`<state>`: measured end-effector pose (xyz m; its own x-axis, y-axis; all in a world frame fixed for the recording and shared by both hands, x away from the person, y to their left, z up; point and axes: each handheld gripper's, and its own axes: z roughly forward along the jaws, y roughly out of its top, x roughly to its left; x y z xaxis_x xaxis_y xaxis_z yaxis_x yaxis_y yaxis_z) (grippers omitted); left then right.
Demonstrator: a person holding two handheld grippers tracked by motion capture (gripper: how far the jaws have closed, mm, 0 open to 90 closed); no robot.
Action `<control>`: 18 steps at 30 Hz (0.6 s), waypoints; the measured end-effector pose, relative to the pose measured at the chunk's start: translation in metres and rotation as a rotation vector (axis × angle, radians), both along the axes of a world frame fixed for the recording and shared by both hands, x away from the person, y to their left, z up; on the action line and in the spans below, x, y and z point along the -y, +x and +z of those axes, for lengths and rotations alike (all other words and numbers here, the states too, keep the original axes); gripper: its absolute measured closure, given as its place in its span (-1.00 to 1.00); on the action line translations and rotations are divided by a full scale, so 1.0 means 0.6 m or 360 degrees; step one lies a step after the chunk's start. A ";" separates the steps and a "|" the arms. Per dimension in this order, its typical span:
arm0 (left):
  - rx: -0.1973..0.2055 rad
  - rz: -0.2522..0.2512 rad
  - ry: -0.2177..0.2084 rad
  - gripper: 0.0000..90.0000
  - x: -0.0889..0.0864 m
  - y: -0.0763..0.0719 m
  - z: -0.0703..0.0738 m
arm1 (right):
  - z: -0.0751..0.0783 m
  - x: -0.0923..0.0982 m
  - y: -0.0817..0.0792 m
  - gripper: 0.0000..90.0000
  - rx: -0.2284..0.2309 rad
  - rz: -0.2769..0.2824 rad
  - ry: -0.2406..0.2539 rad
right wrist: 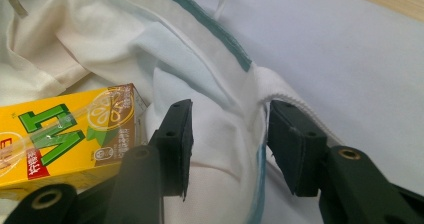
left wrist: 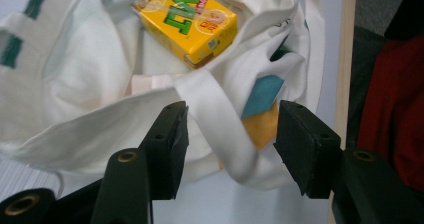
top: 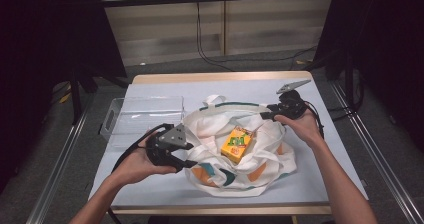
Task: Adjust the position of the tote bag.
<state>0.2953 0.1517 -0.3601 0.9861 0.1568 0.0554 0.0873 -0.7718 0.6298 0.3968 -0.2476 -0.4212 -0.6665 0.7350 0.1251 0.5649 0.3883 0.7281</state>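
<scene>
The bag (top: 240, 159) is soft, limp cloth, so with your left gripper (left wrist: 227, 149) and right gripper (right wrist: 227, 149) both parted, pinch its thick strap (left wrist: 220, 119).

Carton (top: 238, 143) in bag (top: 265, 164) — tray (top: 118, 115) left

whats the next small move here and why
Probably draw both grippers back from the tote bag. The yellow drink carton already lies inside its open mouth. The left gripper has its jaws apart around the white strap without pinching it, and the right gripper stands open at the rim, so neither grips anything.
</scene>
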 end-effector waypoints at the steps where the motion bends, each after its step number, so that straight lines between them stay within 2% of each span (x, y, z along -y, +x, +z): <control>1: -0.0010 0.0018 0.0008 0.01 -0.005 0.002 0.001 | -0.002 0.000 0.001 0.19 0.0000 0.0011 0.0010; 2: 0.0001 0.0047 -0.0006 -0.01 -0.008 0.002 0.001 | -0.003 0.000 0.002 0.19 -0.0010 -0.0001 -0.0005; 4: 0.0002 0.0053 -0.0024 -0.03 -0.008 0.006 0.002 | -0.006 -0.001 0.004 0.19 -0.0007 0.0005 -0.0006; 7: -0.0007 -0.0003 -0.0050 0.00 0.016 0.008 -0.003 | -0.009 -0.008 0.007 0.19 -0.0012 0.0027 -0.0022; 10: -0.0026 -0.0106 0.0019 0.02 0.064 0.014 -0.014 | -0.013 -0.013 0.012 0.19 -0.0024 0.0034 -0.0054; 12: -0.0023 -0.0123 0.0034 0.00 0.093 0.019 -0.021 | -0.013 -0.016 0.015 0.17 -0.0042 0.0041 -0.0076; 14: -0.0054 -0.0168 0.0060 -0.19 0.120 0.024 -0.027 | -0.014 -0.019 0.017 0.12 -0.0044 0.0049 -0.0108; 15: -0.0096 -0.0186 0.0075 -0.29 0.134 0.026 -0.033 | -0.014 -0.021 0.019 0.07 -0.0056 0.0075 -0.0114; 18: -0.0113 -0.0227 0.0215 -0.31 0.169 0.028 -0.057 | -0.019 -0.028 0.024 -0.01 -0.0083 0.0113 -0.0158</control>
